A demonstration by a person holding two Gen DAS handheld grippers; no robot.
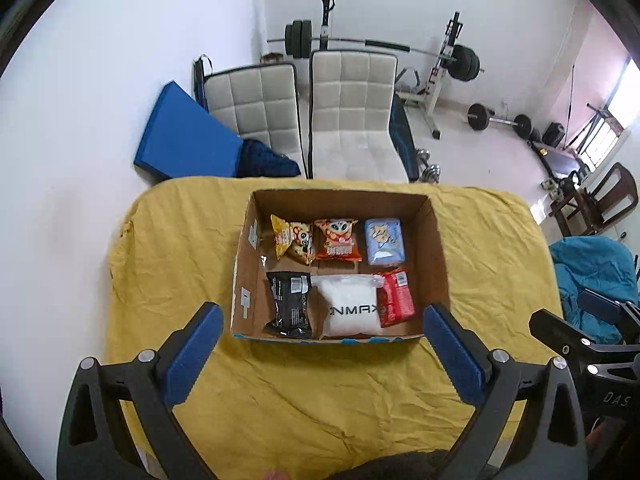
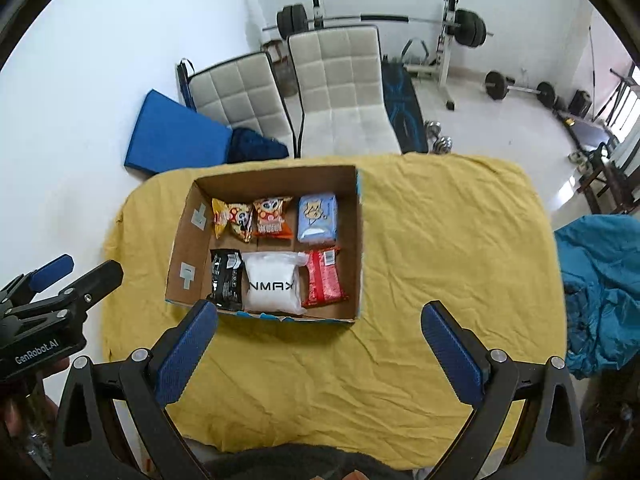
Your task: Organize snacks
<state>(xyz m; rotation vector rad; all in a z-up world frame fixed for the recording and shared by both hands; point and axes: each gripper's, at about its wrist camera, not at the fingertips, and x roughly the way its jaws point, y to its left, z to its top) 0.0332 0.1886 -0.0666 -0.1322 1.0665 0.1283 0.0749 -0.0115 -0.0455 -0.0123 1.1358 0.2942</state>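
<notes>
An open cardboard box (image 1: 438,248) (image 2: 182,240) sits on the yellow tablecloth (image 1: 320,392) (image 2: 440,240). Inside, the far row holds a yellow snack bag (image 1: 291,241) (image 2: 232,219), an orange snack bag (image 1: 338,239) (image 2: 272,217) and a light blue pack (image 1: 385,241) (image 2: 317,218). The near row holds a black pack (image 1: 289,304) (image 2: 226,278), a white bag (image 1: 350,306) (image 2: 272,284) and a red pack (image 1: 396,298) (image 2: 323,279). My left gripper (image 1: 322,320) hangs open above the cloth just before the box, holding nothing. My right gripper (image 2: 320,320) is open and empty too, near the box's front right.
Two white padded chairs (image 1: 352,112) (image 2: 340,88) stand behind the table beside a blue mat (image 1: 180,132) (image 2: 172,136). Barbells and a weight rack (image 1: 444,68) (image 2: 452,32) fill the back. A teal cloth (image 1: 592,276) (image 2: 600,284) lies at the right.
</notes>
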